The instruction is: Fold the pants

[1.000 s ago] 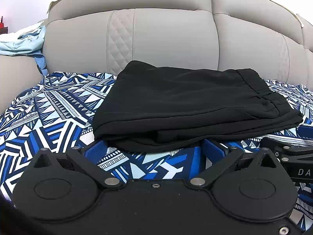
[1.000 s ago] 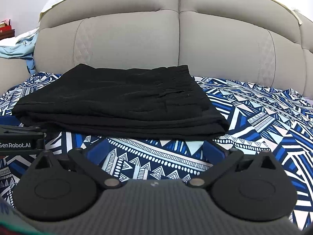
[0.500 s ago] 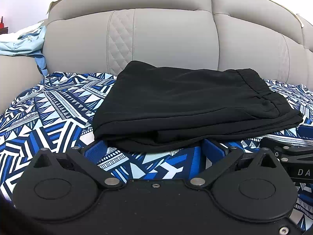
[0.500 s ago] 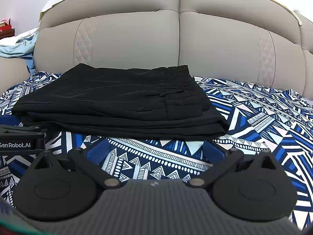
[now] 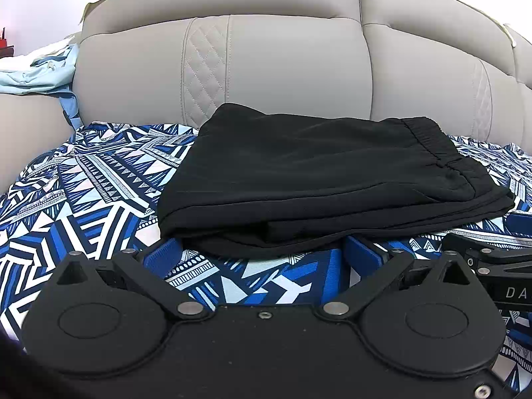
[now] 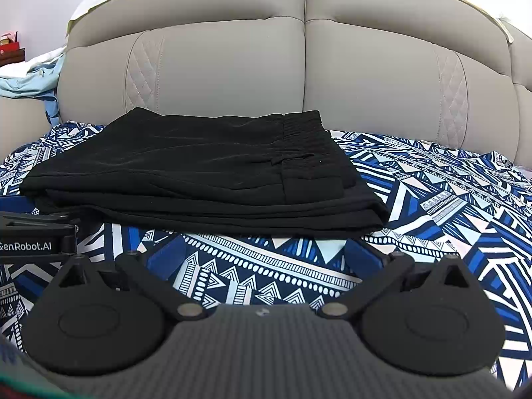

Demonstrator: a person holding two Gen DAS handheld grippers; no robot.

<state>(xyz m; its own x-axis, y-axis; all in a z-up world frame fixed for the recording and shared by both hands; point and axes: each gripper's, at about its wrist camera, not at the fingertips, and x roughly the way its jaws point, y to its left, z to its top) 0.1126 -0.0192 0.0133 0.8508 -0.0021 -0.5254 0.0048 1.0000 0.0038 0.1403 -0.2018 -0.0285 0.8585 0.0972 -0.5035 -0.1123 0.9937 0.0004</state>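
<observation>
Black pants (image 5: 319,179) lie folded into a compact, layered rectangle on a bed covered by a blue, white and black geometric-print sheet (image 5: 86,206). The elastic waistband (image 5: 429,136) runs along the right-hand end of the stack, and several fabric edges are stacked along the near side. Behind the pants stands a padded grey headboard (image 5: 286,66) with quilted diamond panels. A pale blue garment (image 5: 36,73) is draped over the ledge at the far left.

Left wrist view: the left gripper (image 5: 261,254) sits low at the near edge of the pants, its blue fingers (image 5: 163,256) spread wide apart with only patterned sheet between them. The fingertips lie just at the near hem of the stack; whether they touch the cloth cannot be told. Part of the other gripper's black body, lettered "DA", enters at the right edge.

Right wrist view: the right gripper (image 6: 264,254) also has its blue fingers (image 6: 360,252) spread wide, holding nothing, and rests near the front edge of the pants (image 6: 199,169), with a strip of sheet (image 6: 449,199) visible between fingertips and fabric. The left gripper's body (image 6: 33,239), labelled "GenRobot.AI", appears at the left edge, beside the near left corner of the stack. The headboard (image 6: 299,76) fills the background.
</observation>
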